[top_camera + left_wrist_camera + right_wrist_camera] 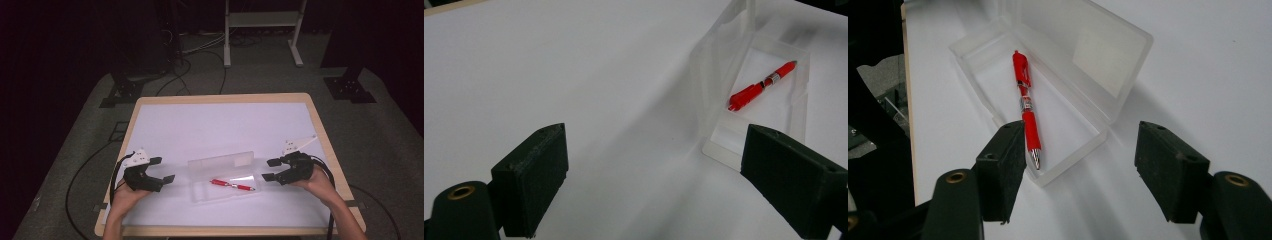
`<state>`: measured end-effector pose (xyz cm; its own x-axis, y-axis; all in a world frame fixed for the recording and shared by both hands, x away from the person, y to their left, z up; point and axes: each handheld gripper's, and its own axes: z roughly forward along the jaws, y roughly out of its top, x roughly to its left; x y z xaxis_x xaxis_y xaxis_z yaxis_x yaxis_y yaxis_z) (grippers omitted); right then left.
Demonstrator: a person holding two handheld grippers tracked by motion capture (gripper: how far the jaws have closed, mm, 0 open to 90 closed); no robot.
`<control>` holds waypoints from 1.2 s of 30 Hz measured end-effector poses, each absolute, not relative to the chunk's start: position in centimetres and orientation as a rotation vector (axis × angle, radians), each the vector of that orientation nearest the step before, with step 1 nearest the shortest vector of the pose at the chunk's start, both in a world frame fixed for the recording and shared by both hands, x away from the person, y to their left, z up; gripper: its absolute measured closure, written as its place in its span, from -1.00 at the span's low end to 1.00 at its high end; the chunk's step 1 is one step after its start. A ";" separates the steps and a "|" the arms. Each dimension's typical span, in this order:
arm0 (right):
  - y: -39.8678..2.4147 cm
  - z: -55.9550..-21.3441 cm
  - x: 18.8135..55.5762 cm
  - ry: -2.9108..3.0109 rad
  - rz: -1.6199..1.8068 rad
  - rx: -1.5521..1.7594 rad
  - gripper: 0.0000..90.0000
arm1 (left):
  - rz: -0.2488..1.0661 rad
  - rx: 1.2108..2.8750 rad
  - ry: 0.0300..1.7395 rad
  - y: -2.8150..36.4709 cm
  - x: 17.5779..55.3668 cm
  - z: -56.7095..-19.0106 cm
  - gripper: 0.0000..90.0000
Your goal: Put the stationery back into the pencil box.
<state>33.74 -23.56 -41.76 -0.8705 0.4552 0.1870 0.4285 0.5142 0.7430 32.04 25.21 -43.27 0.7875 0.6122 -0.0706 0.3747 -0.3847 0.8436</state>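
Observation:
A clear plastic case [221, 161] lies open near the front middle of the white table [220, 120], its lid standing up at the far side. In its tray lies a red pen [231, 185]. My left gripper [163, 169] is to the left of the case, open, with nothing between its fingers. My right gripper [270, 169] is just off the case's right end, also open and empty. In the left gripper view the pen [760, 89] lies inside the case [719, 65], beyond my right-hand jaw. In the right gripper view the pen [1025, 100] points its tip toward my jaws, and the case [1088, 45] is just ahead.
The table has a wooden rim [327, 145]. Beyond it on the grey floor are black cables [175, 75], two black stand bases [122, 92] and a white metal frame [262, 30]. A cable trails from each gripper over the table's front corners.

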 end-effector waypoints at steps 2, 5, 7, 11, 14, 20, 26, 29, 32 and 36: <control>-23.8 -41.8 33.7 2.703 1.311 0.796 -0.23 | 0.314 2.016 0.736 25.2 32.0 -43.2 -0.75; -24.2 -41.9 33.6 2.701 1.306 0.813 -0.24 | 0.313 2.015 0.735 25.2 32.0 -43.2 -0.75; -24.5 -42.0 33.5 2.696 1.302 0.821 -0.25 | 0.311 2.013 0.734 25.2 32.0 -43.2 -0.75; -25.0 -42.0 33.3 2.690 1.298 0.834 -0.26 | 0.309 2.014 0.734 25.2 32.0 -43.2 -0.75; -25.3 -42.1 33.2 2.687 1.292 0.840 -0.27 | 0.310 2.012 0.731 25.2 32.0 -43.2 -0.75; -25.9 -42.3 32.8 2.679 1.280 0.864 -0.31 | 0.312 2.011 0.734 25.3 32.0 -43.2 -0.75; -26.6 -42.7 32.3 2.672 1.283 0.885 -0.31 | 0.315 2.007 0.732 25.3 31.9 -43.1 -0.75; -27.0 -42.9 32.0 2.660 1.286 0.900 -0.31 | 0.319 2.007 0.730 25.4 31.9 -43.0 -0.75; -27.3 -43.0 31.7 2.648 1.288 0.907 -0.31 | 0.321 2.000 0.732 25.5 31.8 -43.0 -0.75; -27.7 -43.1 31.3 2.637 1.279 0.927 -0.31 | 0.323 2.000 0.731 25.5 31.8 -42.9 -0.76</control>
<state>31.34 -27.69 -43.13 -0.8159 0.5452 0.1927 0.4889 0.4726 0.7332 31.84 25.50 -42.93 0.7864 0.6140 -0.0675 0.3635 -0.3717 0.8542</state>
